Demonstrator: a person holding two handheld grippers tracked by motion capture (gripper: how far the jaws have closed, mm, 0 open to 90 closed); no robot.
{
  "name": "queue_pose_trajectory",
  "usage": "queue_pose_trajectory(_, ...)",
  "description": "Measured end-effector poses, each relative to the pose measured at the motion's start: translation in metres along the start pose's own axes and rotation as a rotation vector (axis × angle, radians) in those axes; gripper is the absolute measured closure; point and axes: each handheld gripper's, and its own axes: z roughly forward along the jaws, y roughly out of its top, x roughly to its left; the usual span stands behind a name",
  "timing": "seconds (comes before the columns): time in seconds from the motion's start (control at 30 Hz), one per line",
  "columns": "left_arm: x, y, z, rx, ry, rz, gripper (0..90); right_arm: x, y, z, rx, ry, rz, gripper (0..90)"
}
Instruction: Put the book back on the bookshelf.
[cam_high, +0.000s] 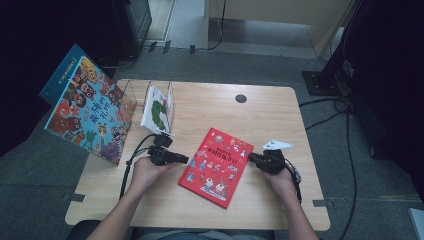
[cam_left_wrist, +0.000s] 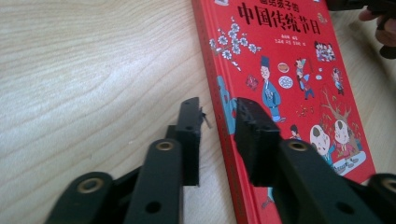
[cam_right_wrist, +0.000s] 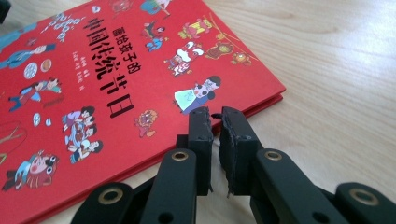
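A red picture book (cam_high: 216, 166) lies flat and slightly turned on the wooden tabletop (cam_high: 280, 110), near the front middle. The left gripper (cam_high: 183, 159) sits at the book's left edge; in the left gripper view its jaws stand apart, one on each side of the spine edge, clamping nothing. The right gripper (cam_high: 251, 158) rests at the book's right edge, its jaws nearly together with a thin gap, holding nothing. A clear stand (cam_high: 131, 95) with another book (cam_high: 158, 111) stands far left.
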Motion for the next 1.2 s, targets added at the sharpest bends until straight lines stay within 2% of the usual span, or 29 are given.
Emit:
queue_pose_trajectory(0.13, 0.001, -0.007, -0.002, -0.021, -0.015, 0.002, 86.7, 0.000, 0.006, 0.006, 0.006, 0.006, 0.011, 83.7)
queue_pose_trajectory(0.23, 0.001, -0.011, -0.002, -0.022, -0.031, -0.010, 90.0, 0.000, 0.010, 0.011, 0.007, 0.009, 0.017, 84.4)
queue_pose_trajectory(0.33, 0.002, -0.016, 0.000, -0.021, -0.030, -0.019, 90.0, 0.001, 0.013, 0.016, -0.006, 0.013, 0.018, 85.7)
queue_pose_trajectory(0.4, 0.002, -0.018, 0.001, -0.027, -0.029, -0.024, 89.9, 0.001, 0.017, 0.019, 0.009, 0.021, 0.034, 86.8)
queue_pose_trajectory(0.6, 0.000, -0.024, 0.004, -0.036, -0.017, -0.033, 88.1, 0.003, 0.024, 0.029, -0.004, 0.028, 0.030, 87.7)
queue_pose_trajectory(0.7, -0.001, -0.028, 0.006, -0.057, -0.009, -0.062, 84.9, 0.004, 0.028, 0.033, 0.006, 0.034, 0.034, 87.7)
queue_pose_trajectory(0.87, -0.002, -0.034, 0.007, -0.070, 0.008, -0.063, 89.9, 0.006, 0.034, 0.040, 0.000, 0.043, 0.028, 87.7)
queue_pose_trajectory(1.2, -0.006, -0.037, 0.007, -0.086, 0.016, -0.085, 89.8, 0.006, 0.040, 0.047, 0.006, 0.042, 0.023, 86.9)
